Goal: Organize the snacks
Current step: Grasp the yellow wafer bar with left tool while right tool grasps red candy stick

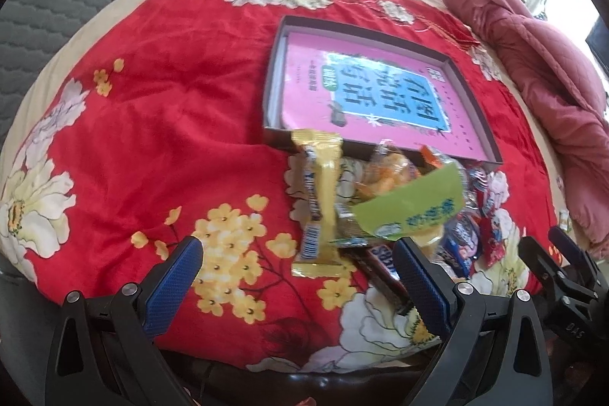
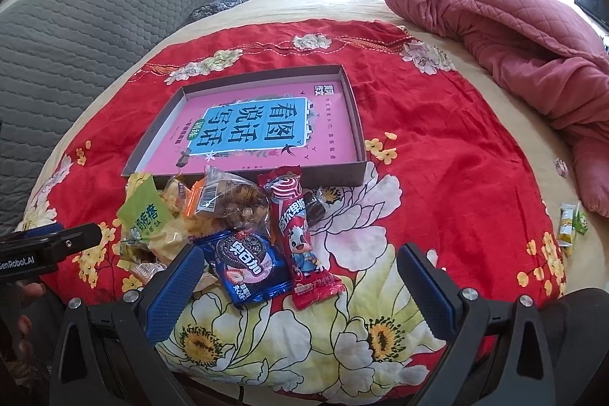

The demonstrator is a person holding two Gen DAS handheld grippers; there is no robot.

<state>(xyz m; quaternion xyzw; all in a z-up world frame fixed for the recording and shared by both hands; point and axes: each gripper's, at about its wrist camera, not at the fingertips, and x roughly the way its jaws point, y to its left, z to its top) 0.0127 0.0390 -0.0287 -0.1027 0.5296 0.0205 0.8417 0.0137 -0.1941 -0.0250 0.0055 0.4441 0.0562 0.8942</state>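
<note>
Left gripper (image 1: 300, 267): held low over the red floral bedspread (image 1: 152, 124), fingers pointing toward the snack pile (image 1: 384, 212); jaws spread wide, nothing between them; right blue pad (image 1: 420, 280) lies over the near edge of the pile, beside a dark wrapped bar (image 1: 384, 273).

Right gripper (image 2: 300, 271): low, level, aimed across the bed; jaws spread wide, empty; the blue Oreo packet (image 2: 247, 263) and red lollipop packet (image 2: 302, 242) lie on the cloth between and just ahead of its fingers.

Snack pile: heaped on the bedspread against the near wall of the shallow box (image 2: 357, 124). Includes a yellow bar wrapper (image 1: 321, 200) leaning up on the box edge, a green packet (image 2: 146, 212), and a clear bag of brown pieces (image 2: 232, 200).

Box: open-topped, holding a pink book (image 2: 266, 128) lying flat.

Pink quilt (image 2: 514, 37): bunched at the far right of the bed.

Two small packets (image 2: 571, 221): well apart from the pile, at the bedspread's right edge
</note>
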